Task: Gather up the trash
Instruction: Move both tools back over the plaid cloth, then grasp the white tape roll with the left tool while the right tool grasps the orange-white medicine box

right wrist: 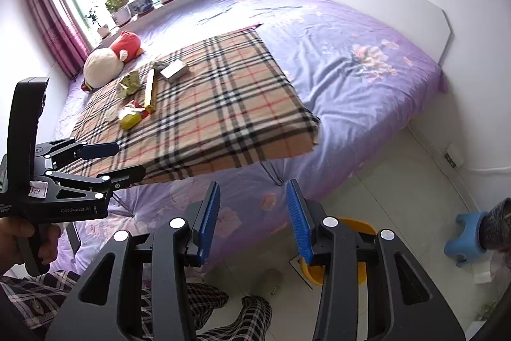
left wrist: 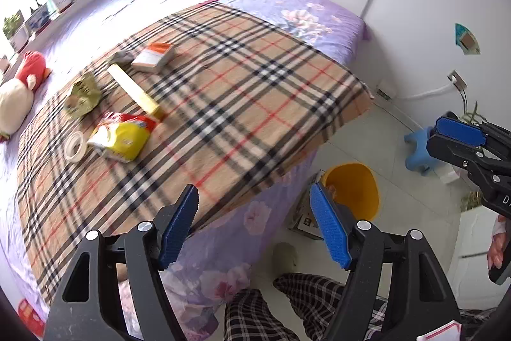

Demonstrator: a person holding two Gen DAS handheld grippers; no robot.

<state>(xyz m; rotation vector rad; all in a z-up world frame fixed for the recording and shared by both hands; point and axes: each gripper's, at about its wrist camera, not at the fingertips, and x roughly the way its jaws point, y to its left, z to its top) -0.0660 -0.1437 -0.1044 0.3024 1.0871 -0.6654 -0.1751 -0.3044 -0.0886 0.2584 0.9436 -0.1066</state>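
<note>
Both grippers are held apart and empty: left gripper (left wrist: 254,226) at lower centre, right gripper (right wrist: 252,219) likewise. Trash is grouped at the left on the plaid blanket (left wrist: 242,92): a yellow snack bag (left wrist: 123,136), a tape roll (left wrist: 75,146), a crumpled green wrapper (left wrist: 81,95), a long yellow box (left wrist: 135,92). The bag is judged light, soft and crinkly; its bunched end should be pinched. An orange bin (left wrist: 354,191) is seen lower right.
</note>
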